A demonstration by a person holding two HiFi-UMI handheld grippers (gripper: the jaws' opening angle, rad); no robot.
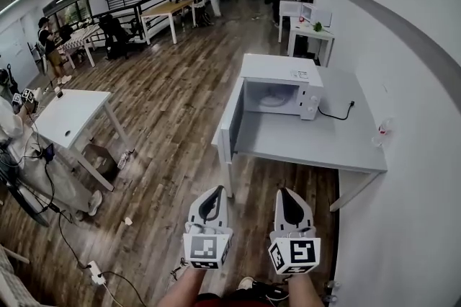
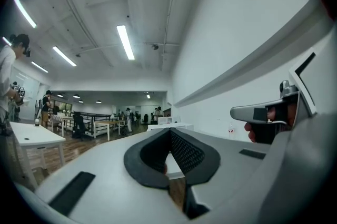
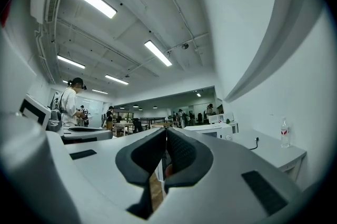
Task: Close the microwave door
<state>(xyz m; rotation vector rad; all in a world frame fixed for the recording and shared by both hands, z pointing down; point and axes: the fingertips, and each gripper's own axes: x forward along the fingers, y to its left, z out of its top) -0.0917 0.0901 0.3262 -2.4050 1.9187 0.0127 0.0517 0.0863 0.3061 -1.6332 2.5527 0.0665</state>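
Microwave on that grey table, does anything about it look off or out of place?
Yes: the white box-shaped microwave has its door swung wide open, at the left edge of the grey table. Nothing looks spilled.

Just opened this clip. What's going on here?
A person holds a gripper in each hand. The left gripper and right gripper are both shut and empty, pointed toward a white microwave on a grey table. The microwave door stands wide open, swung out to the left. Neither gripper touches it, and both are short of the table, so closing has not begun.
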